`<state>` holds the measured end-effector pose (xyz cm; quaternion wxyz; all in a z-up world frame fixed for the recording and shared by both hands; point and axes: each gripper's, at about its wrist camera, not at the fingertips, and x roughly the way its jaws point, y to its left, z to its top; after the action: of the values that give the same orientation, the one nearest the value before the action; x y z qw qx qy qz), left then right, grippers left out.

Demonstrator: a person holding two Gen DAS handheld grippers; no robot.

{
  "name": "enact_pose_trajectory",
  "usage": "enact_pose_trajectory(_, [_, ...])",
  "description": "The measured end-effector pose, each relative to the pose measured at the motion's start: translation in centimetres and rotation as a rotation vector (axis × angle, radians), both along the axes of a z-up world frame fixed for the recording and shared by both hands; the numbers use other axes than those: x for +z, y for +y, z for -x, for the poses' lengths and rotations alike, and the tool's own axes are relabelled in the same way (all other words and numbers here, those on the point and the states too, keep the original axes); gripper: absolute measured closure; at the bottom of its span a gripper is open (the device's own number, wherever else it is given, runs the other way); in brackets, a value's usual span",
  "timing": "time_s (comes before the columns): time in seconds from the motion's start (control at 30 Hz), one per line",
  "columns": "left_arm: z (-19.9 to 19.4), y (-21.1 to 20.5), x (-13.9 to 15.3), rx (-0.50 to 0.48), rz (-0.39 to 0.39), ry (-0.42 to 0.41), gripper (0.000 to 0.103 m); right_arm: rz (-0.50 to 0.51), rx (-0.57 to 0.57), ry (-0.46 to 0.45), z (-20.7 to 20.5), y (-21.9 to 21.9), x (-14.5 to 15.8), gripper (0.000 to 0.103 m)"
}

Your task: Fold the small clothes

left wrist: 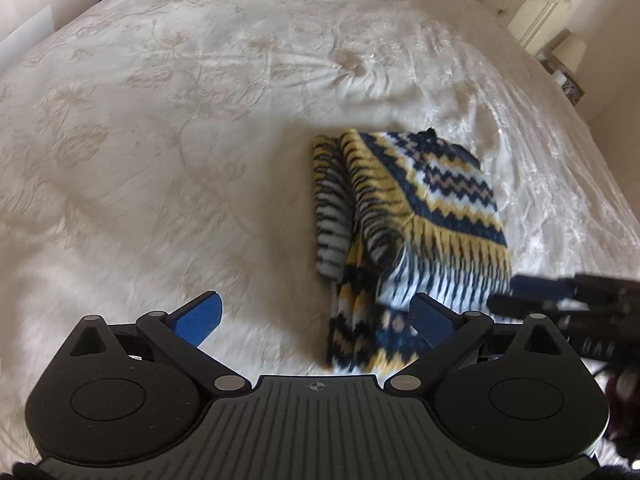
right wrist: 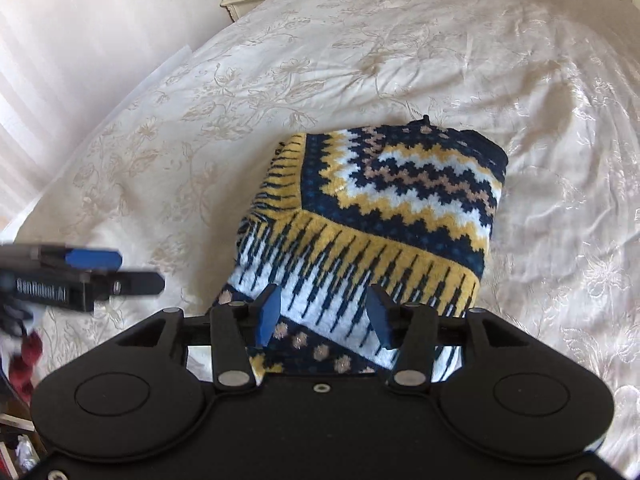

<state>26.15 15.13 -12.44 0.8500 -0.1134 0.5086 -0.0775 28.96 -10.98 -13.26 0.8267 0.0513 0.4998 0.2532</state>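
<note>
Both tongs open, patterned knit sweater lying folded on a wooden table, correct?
Not a table. The patterned knit sweater lies folded on a bed with a cream floral bedspread, as the right wrist view shows. The left tongs and right tongs are both open.

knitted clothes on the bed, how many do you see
1: a patterned knitted garment, folded over on the cream bedspread, just ahead of the right gripper. Its layers could hide a smaller piece.

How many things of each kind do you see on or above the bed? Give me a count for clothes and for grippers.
Knitted clothes: 1, the patterned sweater, folded on the bed
Grippers: 2, left gripper and right gripper, both jaws open
Total: 3
</note>
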Motion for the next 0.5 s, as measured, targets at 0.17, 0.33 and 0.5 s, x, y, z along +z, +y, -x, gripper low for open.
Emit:
enact_pose_trajectory(0.17, [-4.6,-2.0,-0.3,-0.023,0.101,0.005,0.020,0.011,0.029,0.001,2.1,0.7,-1.3,0.045])
enact_pose_trajectory(0.33, [-8.3,-3.9,-2.6,-0.024,0.130,0.074,0.037,0.003,0.005,0.027,3.1,0.4,-2.6,0.044])
enact_pose_trajectory(0.5, [-9.7,-4.8,-4.7,-0.027,0.146,0.132,0.050,-0.010,-0.025,0.040,3.3,-0.7,-3.1,0.044])
